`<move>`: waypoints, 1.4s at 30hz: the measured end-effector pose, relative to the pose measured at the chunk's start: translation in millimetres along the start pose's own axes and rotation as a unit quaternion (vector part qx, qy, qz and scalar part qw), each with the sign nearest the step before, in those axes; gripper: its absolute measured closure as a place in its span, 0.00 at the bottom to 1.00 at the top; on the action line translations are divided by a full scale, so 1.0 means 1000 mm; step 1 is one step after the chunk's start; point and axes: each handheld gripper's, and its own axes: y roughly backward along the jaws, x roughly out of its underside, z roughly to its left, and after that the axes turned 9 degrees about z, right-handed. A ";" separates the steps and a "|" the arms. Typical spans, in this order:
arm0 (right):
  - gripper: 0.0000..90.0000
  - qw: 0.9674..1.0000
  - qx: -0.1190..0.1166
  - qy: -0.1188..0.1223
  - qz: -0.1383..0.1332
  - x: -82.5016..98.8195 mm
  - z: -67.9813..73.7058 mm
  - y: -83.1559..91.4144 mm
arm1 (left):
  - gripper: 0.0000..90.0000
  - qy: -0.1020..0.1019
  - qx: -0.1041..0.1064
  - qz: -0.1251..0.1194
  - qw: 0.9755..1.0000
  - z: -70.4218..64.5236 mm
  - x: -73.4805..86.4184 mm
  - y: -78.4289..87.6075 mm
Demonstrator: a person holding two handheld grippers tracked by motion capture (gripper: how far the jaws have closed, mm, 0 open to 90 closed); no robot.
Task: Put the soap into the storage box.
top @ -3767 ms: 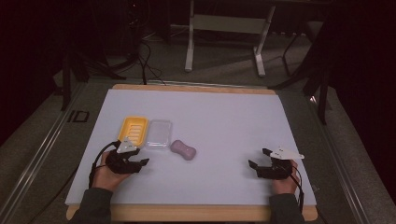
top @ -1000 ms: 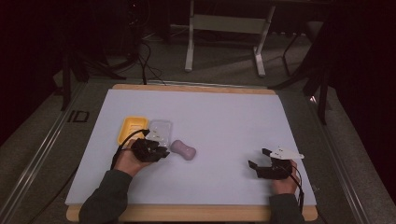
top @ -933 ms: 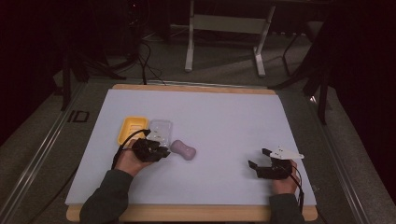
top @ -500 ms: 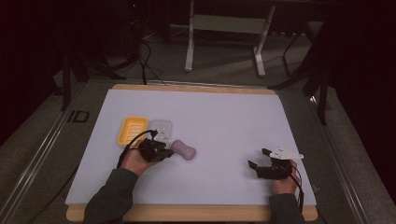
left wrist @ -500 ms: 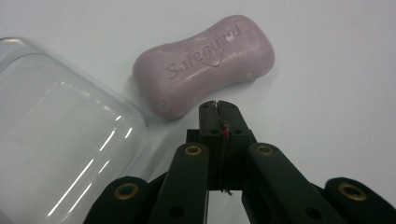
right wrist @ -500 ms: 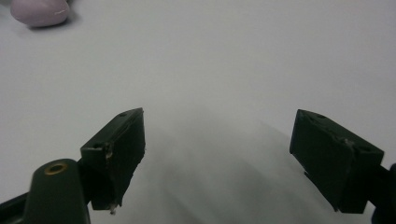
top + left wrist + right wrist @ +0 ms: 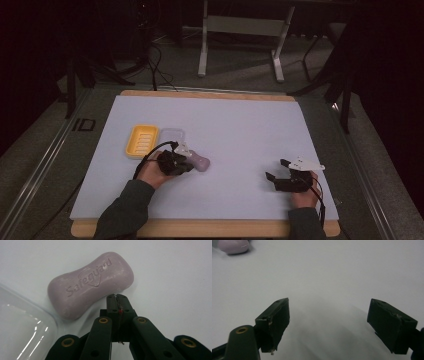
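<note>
The left gripper [image 7: 117,298] has its two black jaws pressed flat together with nothing between them, their tips just beside the long edge of a mauve soap bar [image 7: 90,285]; whether they touch it cannot be told. They have just closed, empty. The soap bar is a waisted, rounded oblong with a matte, chalky skin, embossed with the word "Safeguard" across a shield outline. It lies flat on the pale table sheet [image 7: 240,130], left of centre. Next to it sits a clear, glossy plastic soap-dish lid [image 7: 22,327] with rounded corners, and beyond that a yellow ribbed soap dish [image 7: 142,140]. The right gripper [image 7: 329,325] rests well apart near the table's right front, its jaws spread wide and empty over the bare sheet.
</note>
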 end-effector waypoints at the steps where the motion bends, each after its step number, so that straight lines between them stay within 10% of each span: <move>1: 0.20 1.000 0.000 0.000 0.000 0.000 0.000 0.000 | 1.00 -0.002 0.002 0.003 1.000 0.000 0.000 -0.003; 19: 0.22 1.000 0.000 0.001 0.005 -0.001 0.000 -0.001 | 0.99 -0.039 0.020 0.033 0.999 -0.009 -0.014 -0.018; 42: 0.22 1.000 0.003 0.007 0.010 -0.001 0.002 -0.001 | 0.95 -0.019 0.020 0.037 0.999 -0.003 -0.043 -0.028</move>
